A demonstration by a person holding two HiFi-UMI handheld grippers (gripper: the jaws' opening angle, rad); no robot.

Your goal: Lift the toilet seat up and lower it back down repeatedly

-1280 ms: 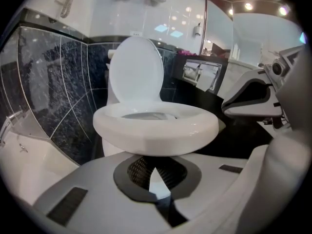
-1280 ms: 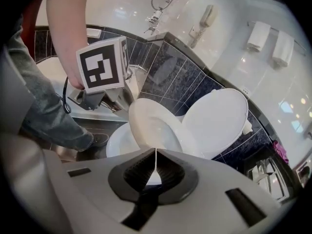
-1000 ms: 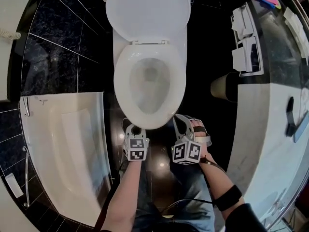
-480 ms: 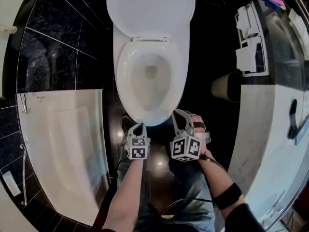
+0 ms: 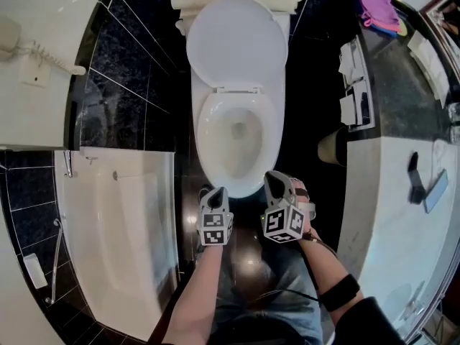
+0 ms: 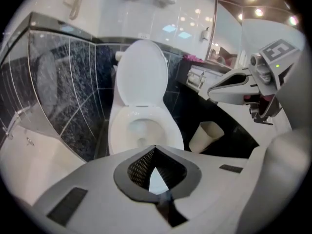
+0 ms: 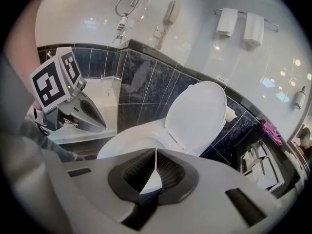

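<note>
The white toilet (image 5: pixel 239 139) stands in the middle of the head view. Its lid (image 5: pixel 237 45) is upright against the tank, also seen in the left gripper view as a tall oval lid (image 6: pixel 142 72). The seat (image 5: pixel 208 139) looks to lie flat on the bowl. My left gripper (image 5: pixel 219 191) is shut and empty, just in front of the bowl's front rim and apart from it. My right gripper (image 5: pixel 272 177) is shut too, beside the rim's front right, holding nothing. Both pairs of jaws meet tip to tip, left gripper (image 6: pixel 155 147) and right gripper (image 7: pixel 156 150).
A white bathtub (image 5: pixel 115 228) fills the left. A beige waste bin (image 5: pixel 332 147) sits on the dark floor right of the toilet. The vanity counter (image 5: pixel 395 214) runs along the right, with tissue holders (image 5: pixel 356 85) and a purple cloth (image 5: pixel 377 6).
Both grippers have risen and drawn back a little from the bowl's front rim. The head view has pulled away, so the toilet looks smaller. Both stay shut.
</note>
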